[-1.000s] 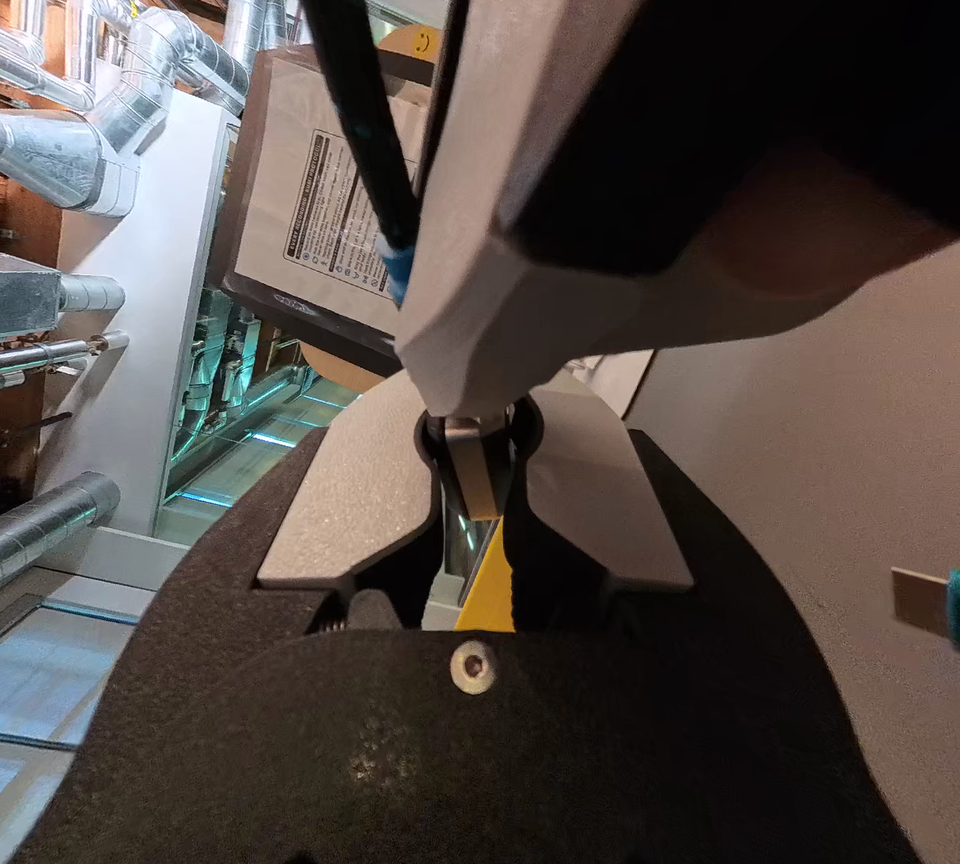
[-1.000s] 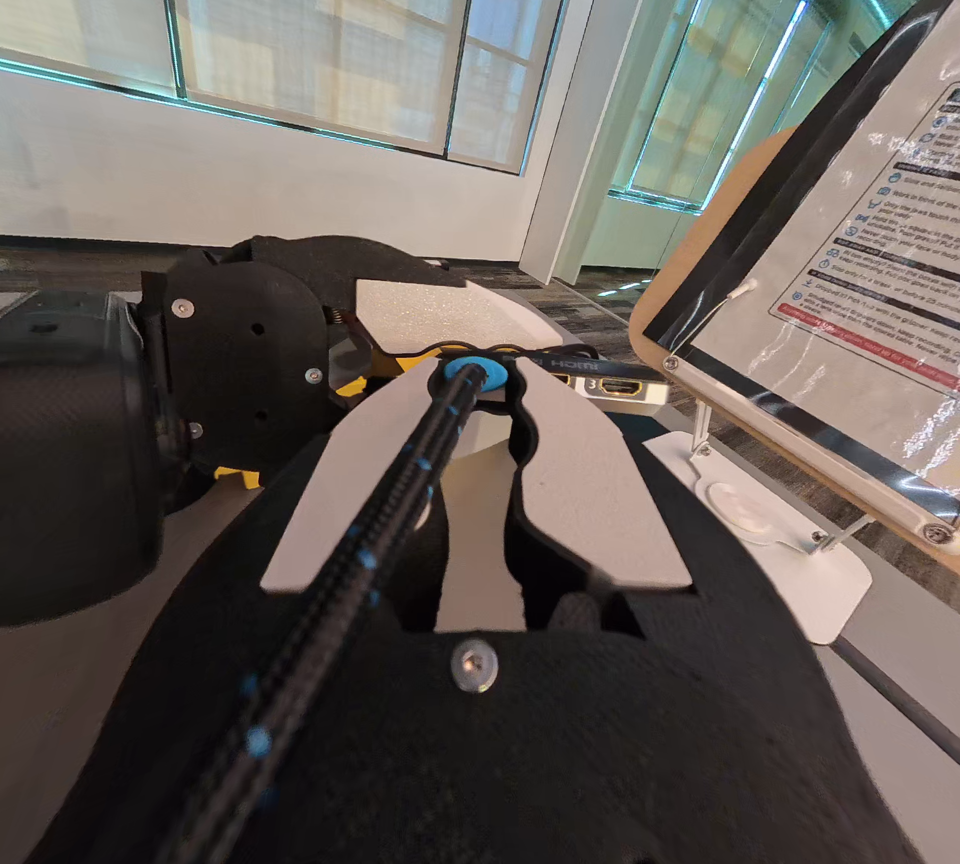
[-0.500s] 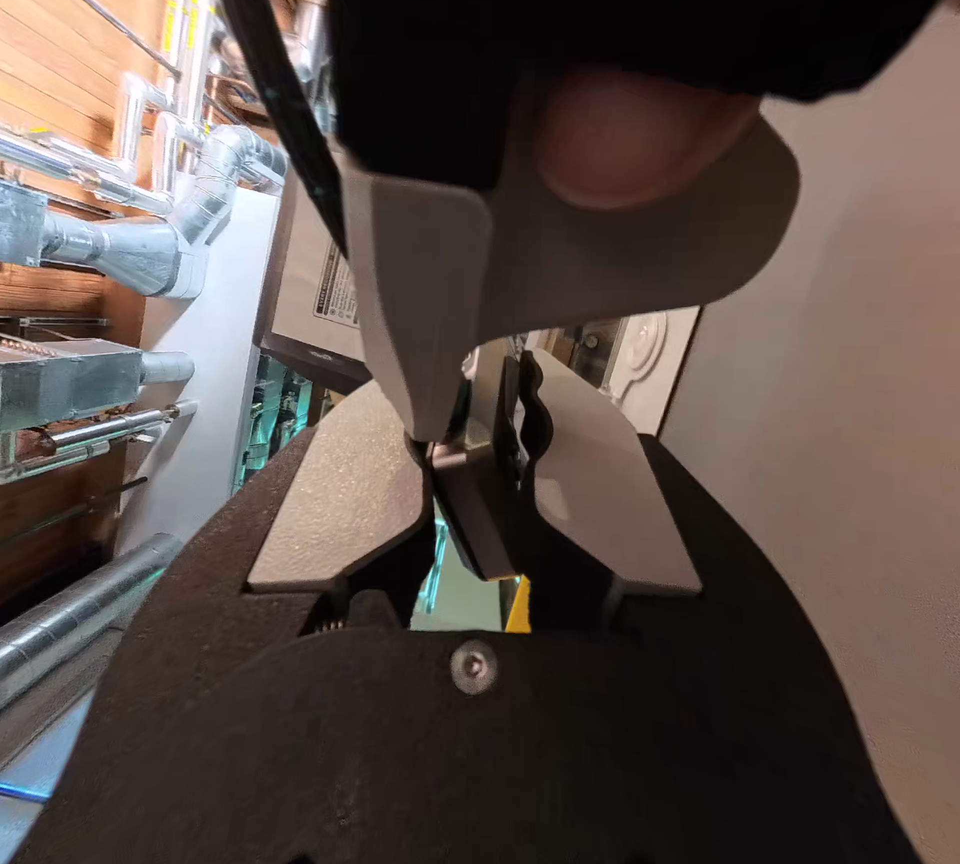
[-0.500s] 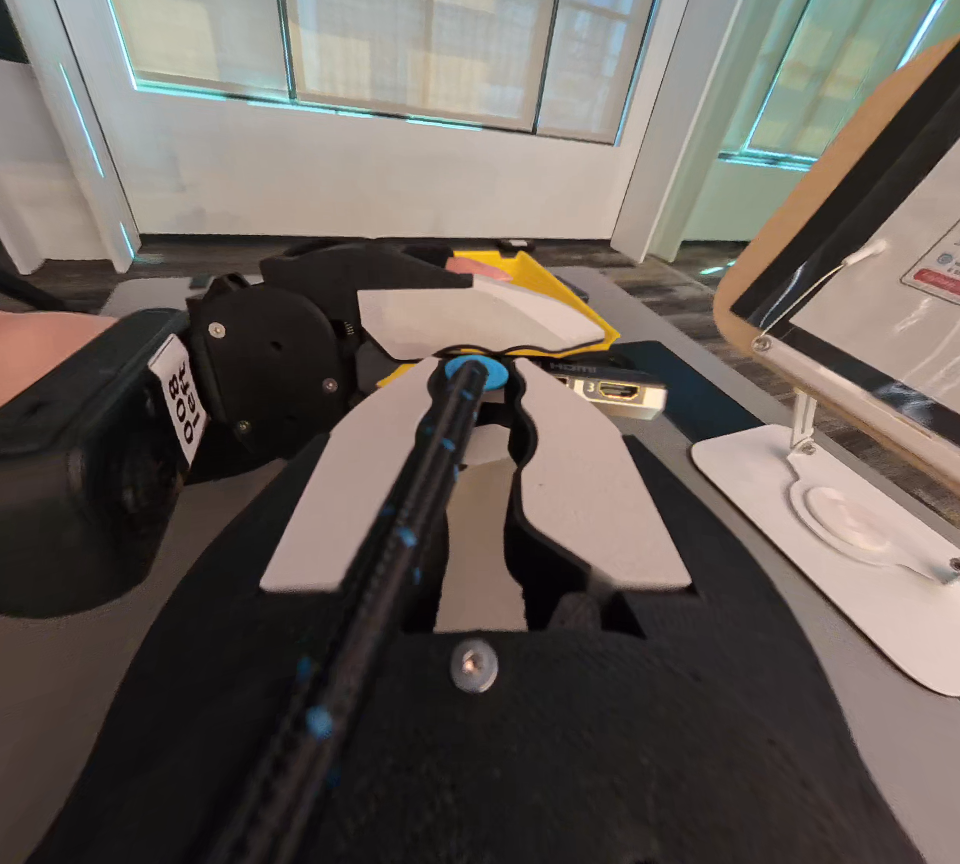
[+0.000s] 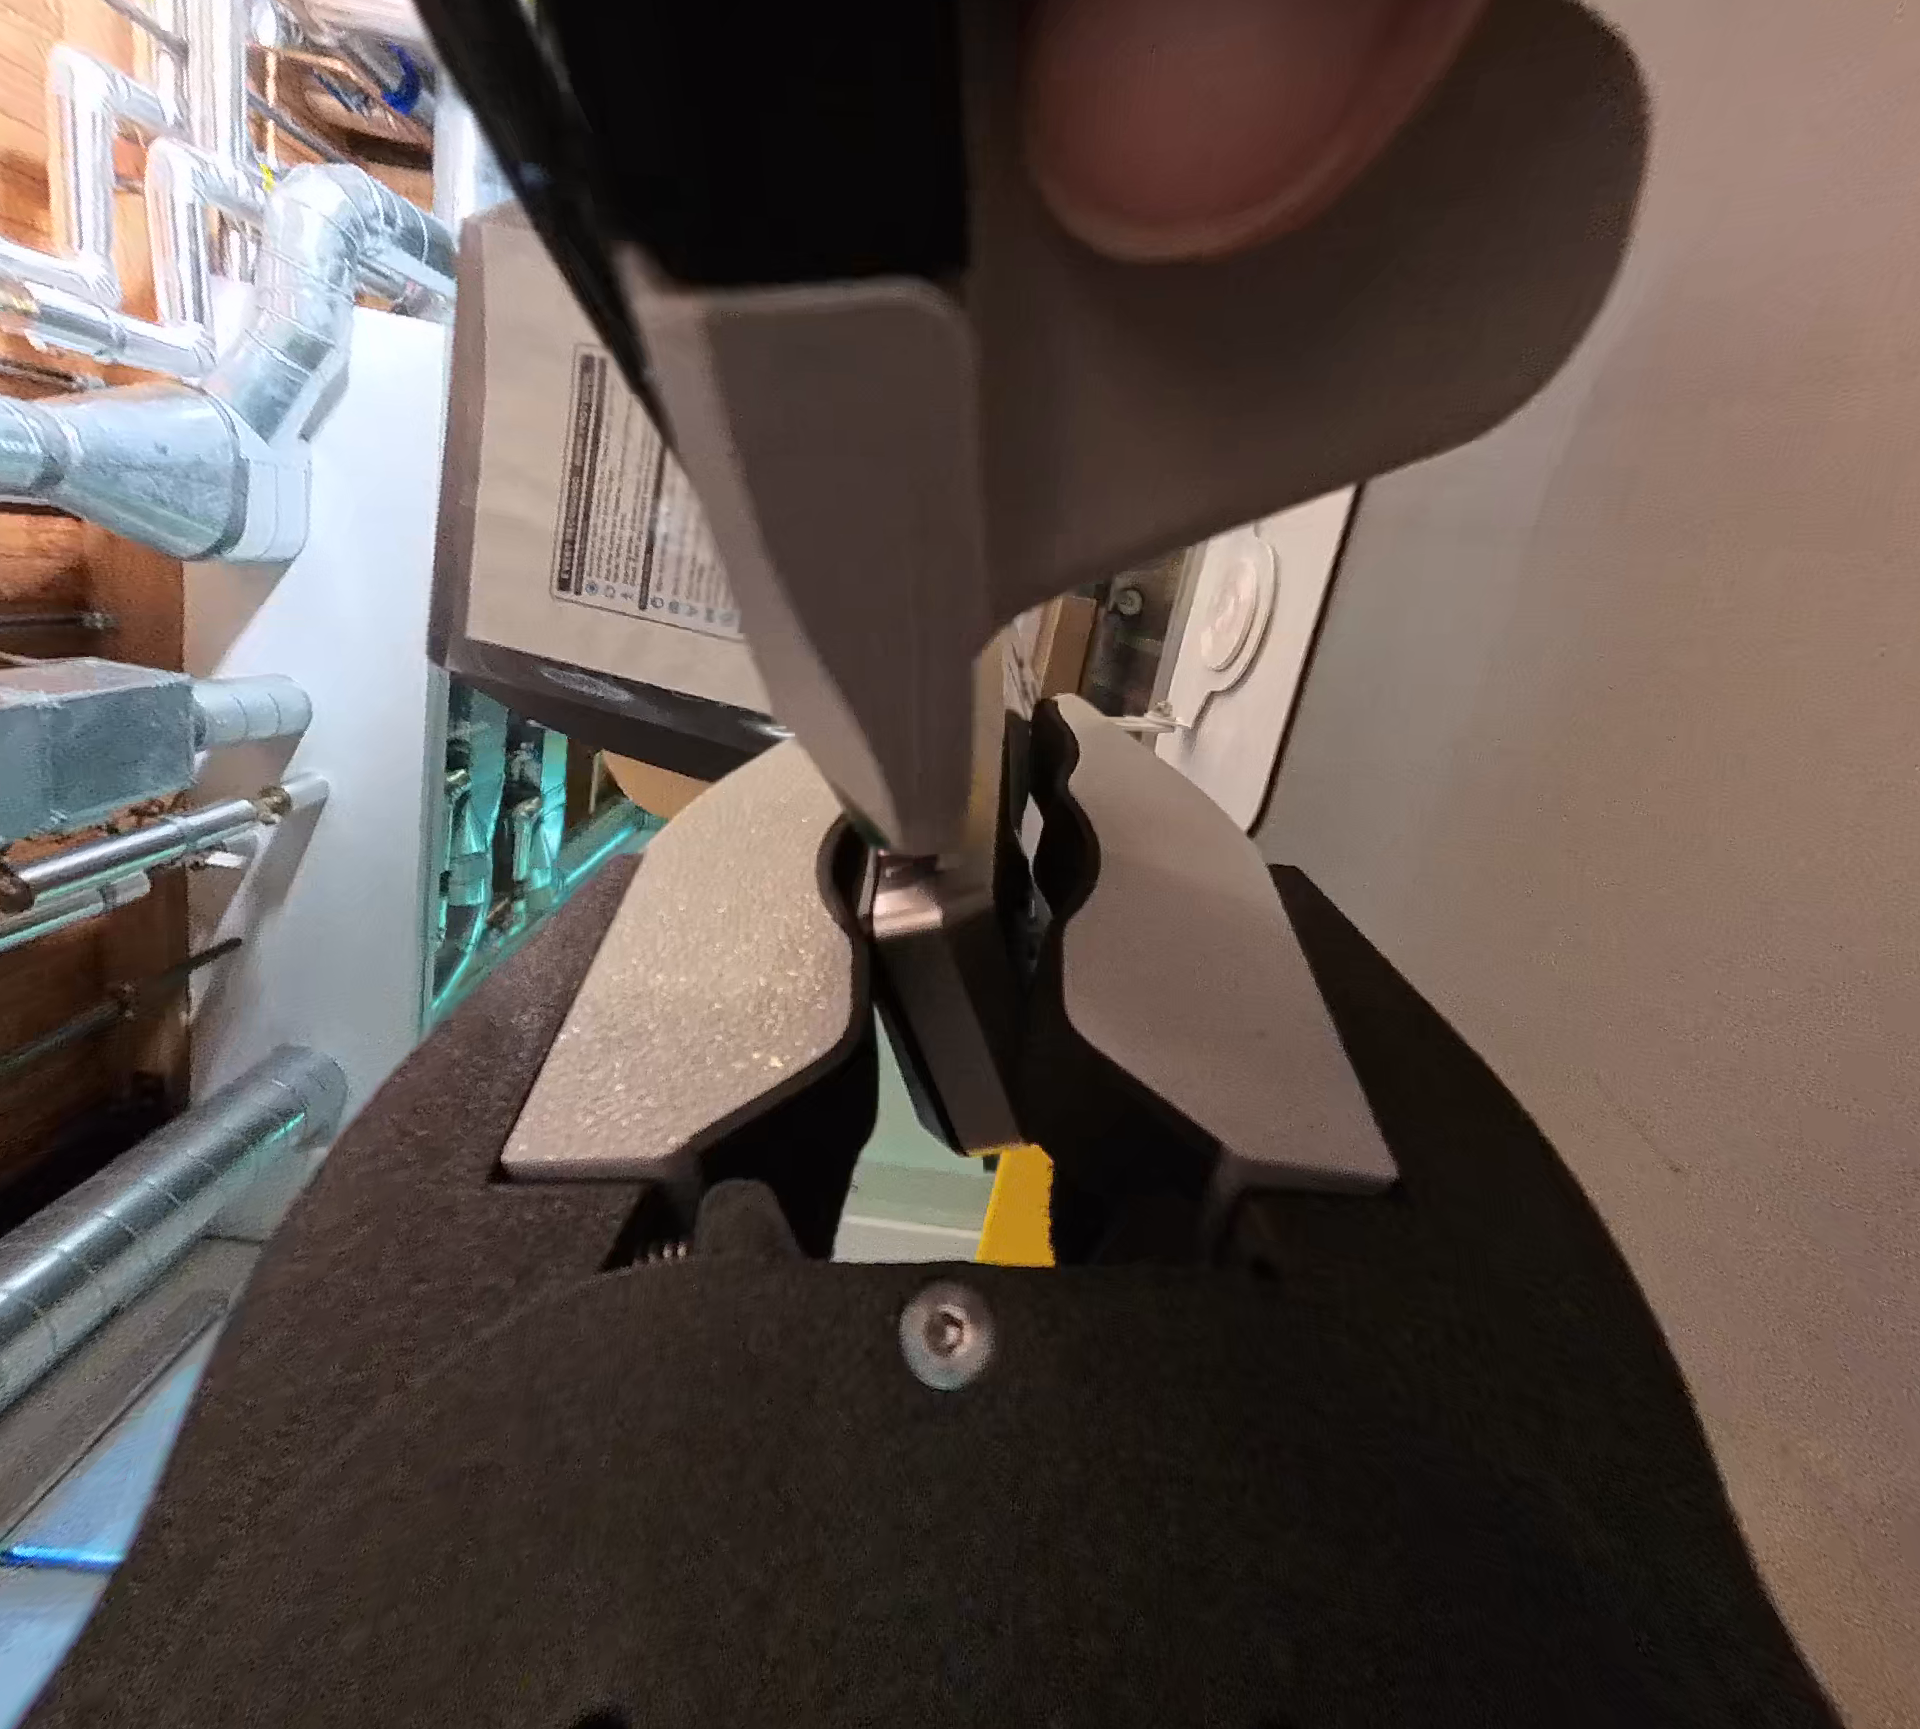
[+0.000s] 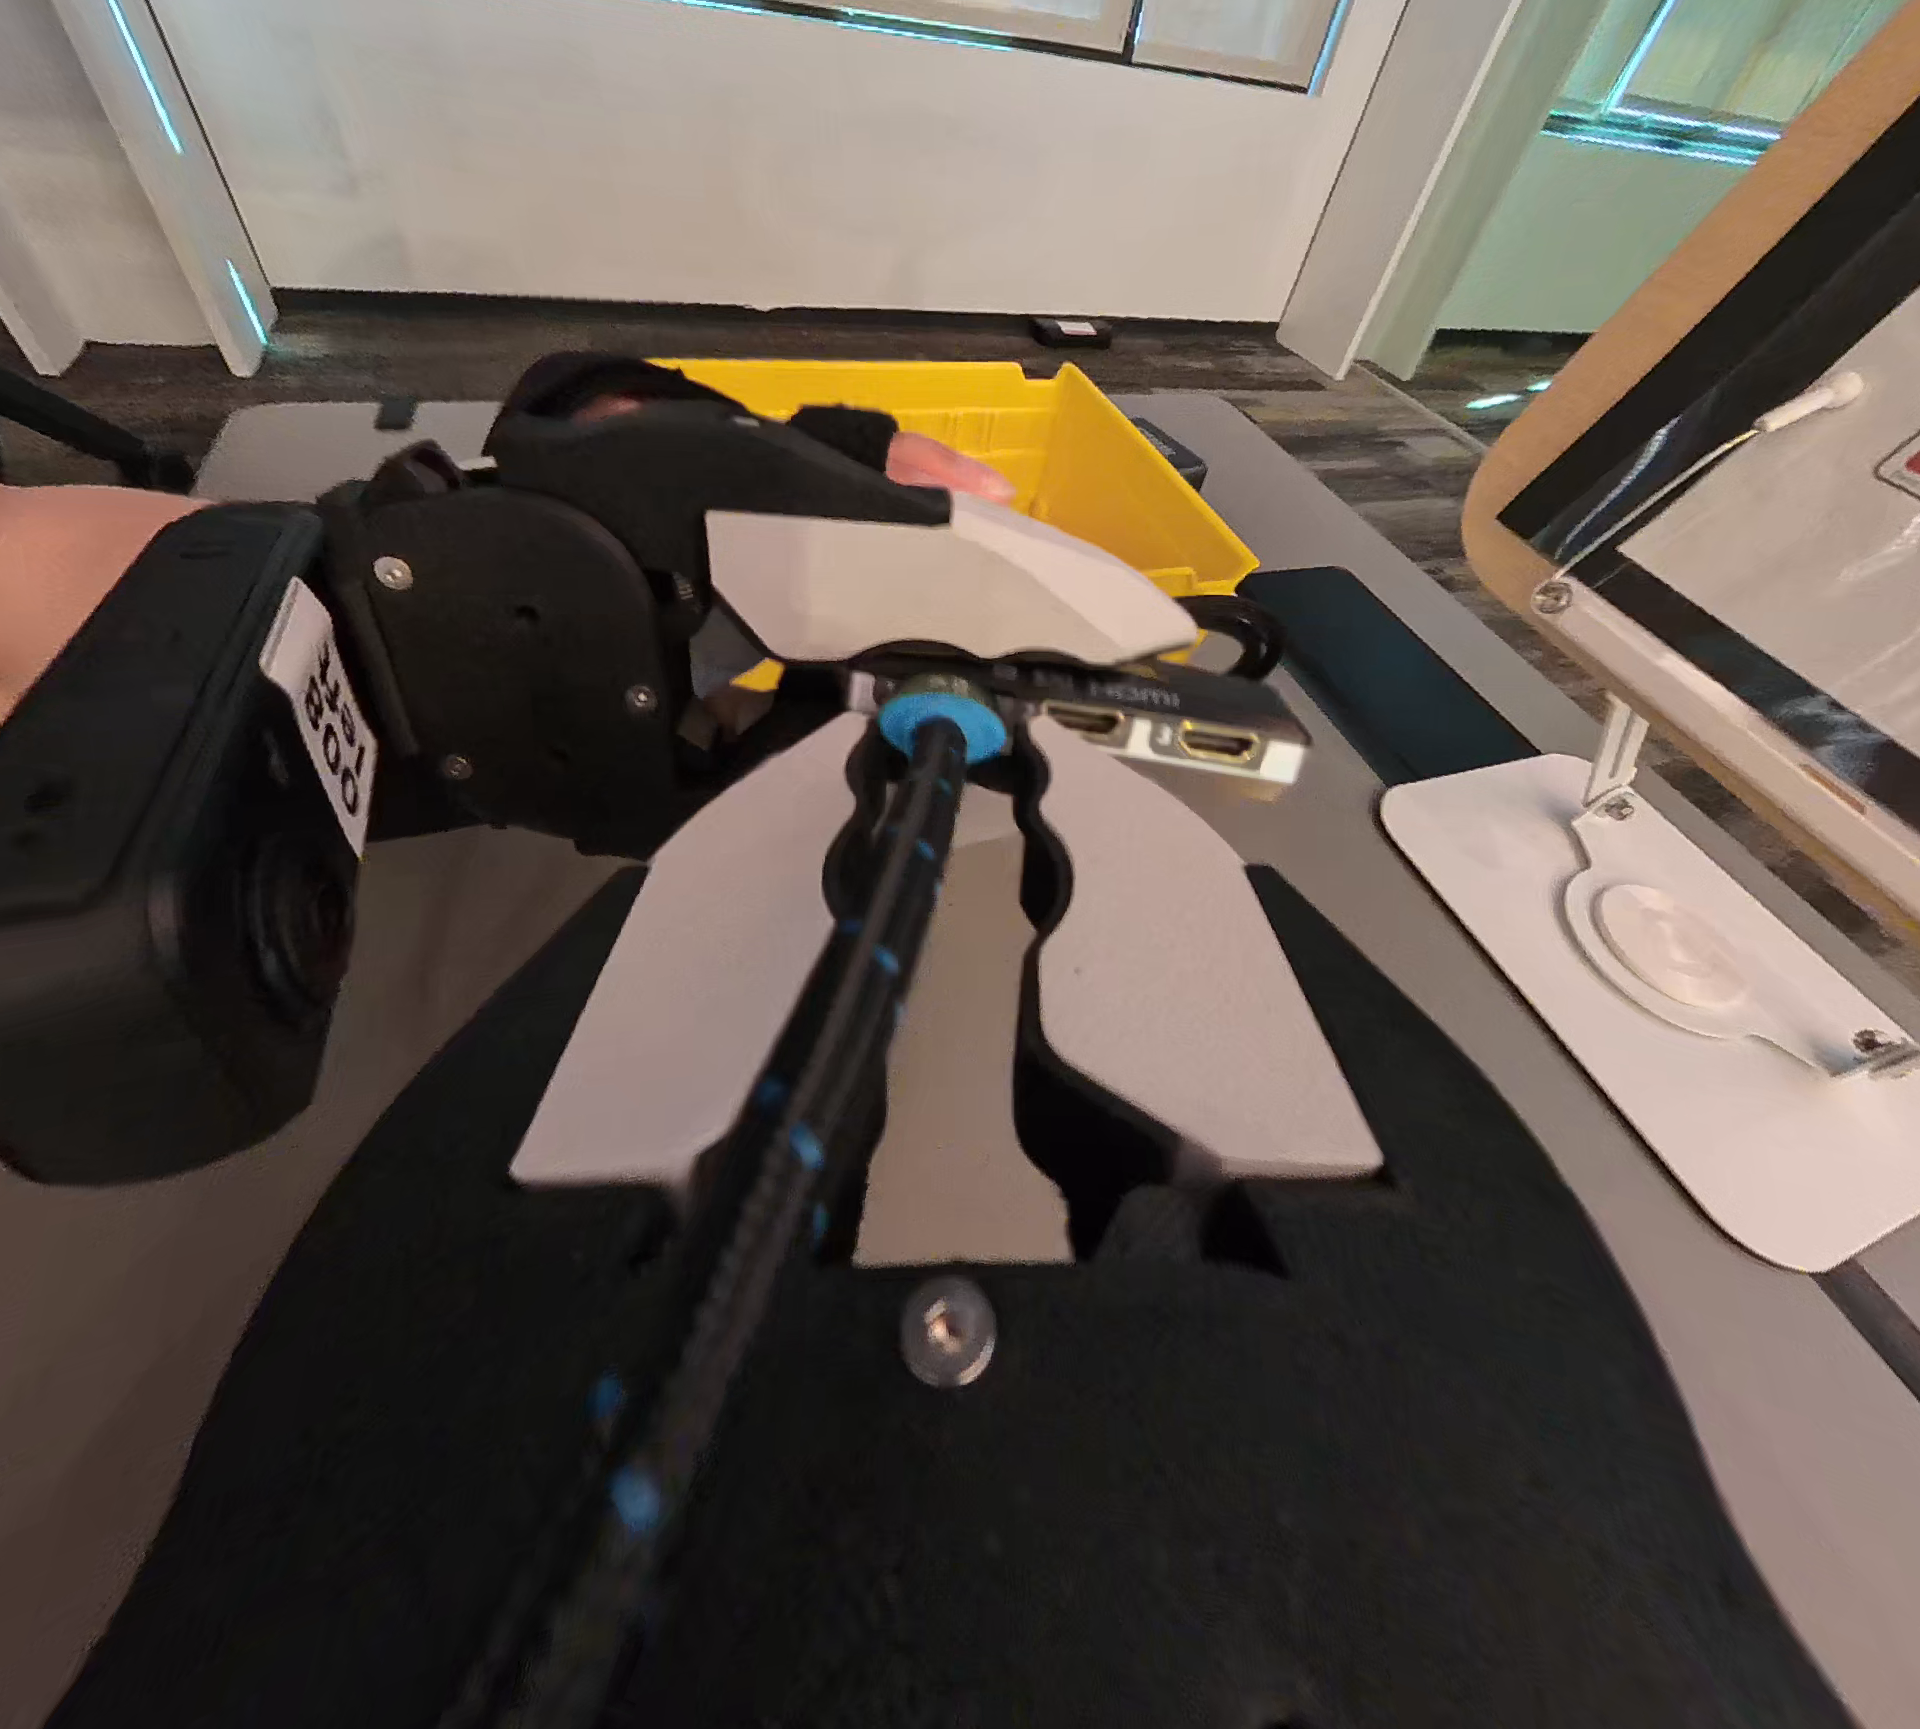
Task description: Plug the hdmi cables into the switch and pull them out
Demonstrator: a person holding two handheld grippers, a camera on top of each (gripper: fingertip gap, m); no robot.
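Two grippers meet at the switch (image 6: 1174,723). Nearest us, the right gripper (image 6: 940,780) has its jaws clamped on the blue-collared plug of the braided cable (image 6: 790,1149); the plug's tip is hidden, so we cannot tell how far it sits in the port. Just beyond, the left gripper (image 6: 1039,630) has its jaws clamped on the switch, covering its left part; two ports stay visible. Behind lie a yellow bin (image 6: 1039,453), partly hidden, and a framed sign (image 6: 1714,474), cut off at the right edge.
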